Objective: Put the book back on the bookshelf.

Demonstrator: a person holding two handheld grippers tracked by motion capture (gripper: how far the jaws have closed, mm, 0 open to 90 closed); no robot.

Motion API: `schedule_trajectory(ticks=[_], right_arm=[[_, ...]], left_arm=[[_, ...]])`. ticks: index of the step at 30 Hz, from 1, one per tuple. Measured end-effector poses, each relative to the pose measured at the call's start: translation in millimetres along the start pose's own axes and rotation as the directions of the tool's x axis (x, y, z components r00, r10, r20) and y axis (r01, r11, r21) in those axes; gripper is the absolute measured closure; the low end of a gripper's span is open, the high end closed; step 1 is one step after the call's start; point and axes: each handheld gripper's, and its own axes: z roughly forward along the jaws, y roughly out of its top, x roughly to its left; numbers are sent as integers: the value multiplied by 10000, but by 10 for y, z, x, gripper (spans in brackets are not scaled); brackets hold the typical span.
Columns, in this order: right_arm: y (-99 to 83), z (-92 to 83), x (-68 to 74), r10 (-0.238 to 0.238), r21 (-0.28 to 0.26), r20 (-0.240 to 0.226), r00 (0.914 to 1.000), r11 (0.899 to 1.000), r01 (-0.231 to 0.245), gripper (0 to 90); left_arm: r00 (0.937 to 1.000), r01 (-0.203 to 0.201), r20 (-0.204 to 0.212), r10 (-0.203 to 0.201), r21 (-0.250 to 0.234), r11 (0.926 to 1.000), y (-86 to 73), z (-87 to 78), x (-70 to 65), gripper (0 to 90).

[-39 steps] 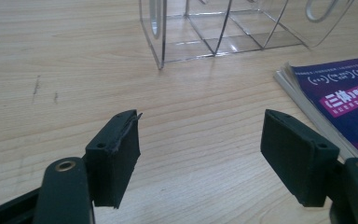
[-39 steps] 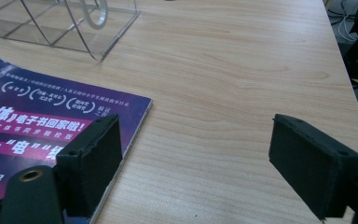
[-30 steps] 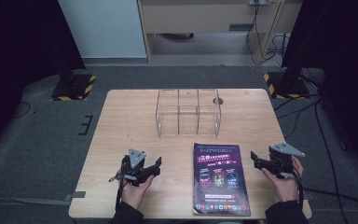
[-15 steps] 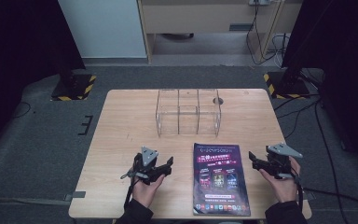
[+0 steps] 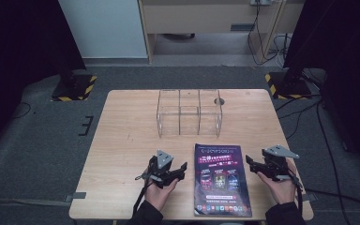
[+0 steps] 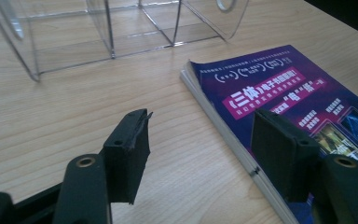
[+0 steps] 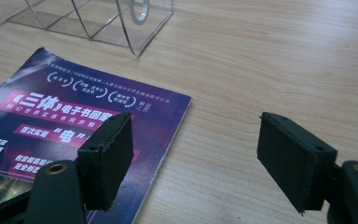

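While both claws flank the book, nothing is gripped yet. At the left, the left claw (image 5: 182, 169) hangs just beside the book's (image 5: 221, 179) left edge; in the left gripper view its jaws straddle that edge, one pad over bare tabletop (image 5: 122, 140), the other over the purple cover, and they have just been closing with only the edge between them, pressing on nothing, so the claw counts as released. The book lies flat near the front of the tabletop, in front of the clear box (image 5: 189, 112), well apart from it. At the right, the right claw (image 5: 252, 162) sits just beside the book's right edge; its jaws have also just been narrowing, one above the cover corner and the other over wood, and it too is released.

Risks, as I judge them: the book is thin and lies flat, so a pad may skid over the cover or pinch only the top pages, letting the rest sag or tear. A claw coming in too shallow could shove the book sideways into the other claw. Lifting unevenly could fold the cover.
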Motion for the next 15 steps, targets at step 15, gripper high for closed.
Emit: schedule_trajectory(ticks=[15], right_arm=[[-60, 90, 91, 128, 261, -463, 9988, 9996, -116, 281]], left_arm=[[9975, -1, 709, -36, 527, 9986, -70, 242, -158, 420]])
